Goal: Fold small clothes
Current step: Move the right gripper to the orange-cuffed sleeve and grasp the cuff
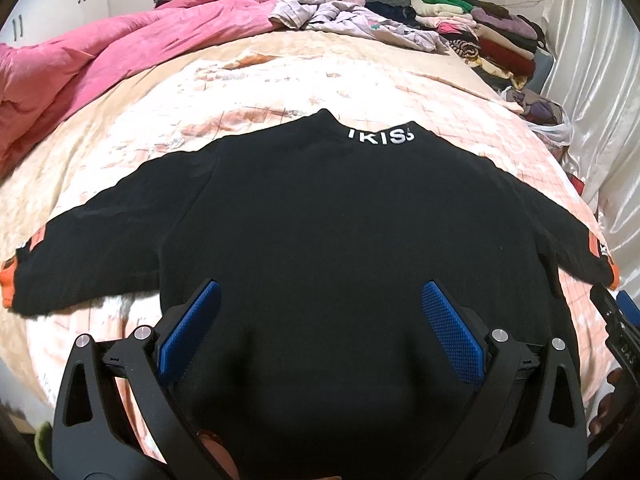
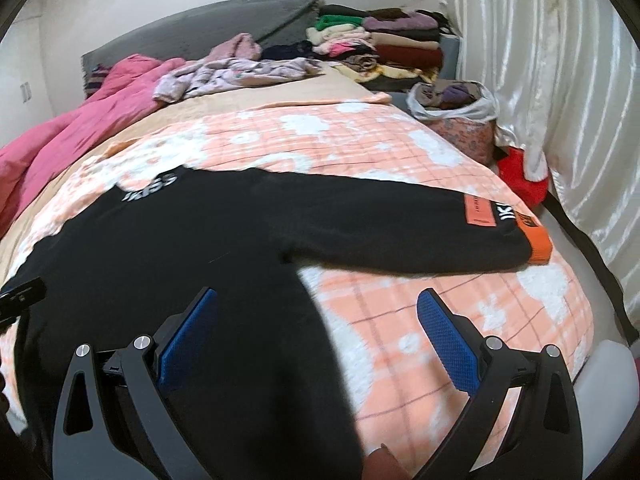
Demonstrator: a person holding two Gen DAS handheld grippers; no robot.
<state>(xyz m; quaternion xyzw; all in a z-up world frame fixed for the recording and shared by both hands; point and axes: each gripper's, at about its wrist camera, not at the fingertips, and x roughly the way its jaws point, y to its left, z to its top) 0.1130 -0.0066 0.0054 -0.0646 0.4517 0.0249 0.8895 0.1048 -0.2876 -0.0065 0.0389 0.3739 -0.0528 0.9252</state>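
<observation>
A small black sweater (image 1: 320, 220) with white lettering at the collar and orange cuffs lies flat on the peach checked bedspread (image 1: 248, 80), sleeves spread to both sides. My left gripper (image 1: 320, 292) is open and empty, hovering over the sweater's lower body. My right gripper (image 2: 316, 300) is open and empty, over the sweater's right side edge (image 2: 240, 260), below the right sleeve (image 2: 420, 224) with its orange cuff (image 2: 540, 244). The right gripper's body shows at the right edge of the left wrist view (image 1: 616, 320).
A pink duvet (image 1: 100, 64) is bunched at the far left. Unfolded pale clothes (image 1: 352, 16) lie at the head of the bed. Folded stacks (image 1: 492, 32) sit at the far right. A bag of clothes (image 2: 456, 100) and white curtain (image 2: 560, 80) border the right.
</observation>
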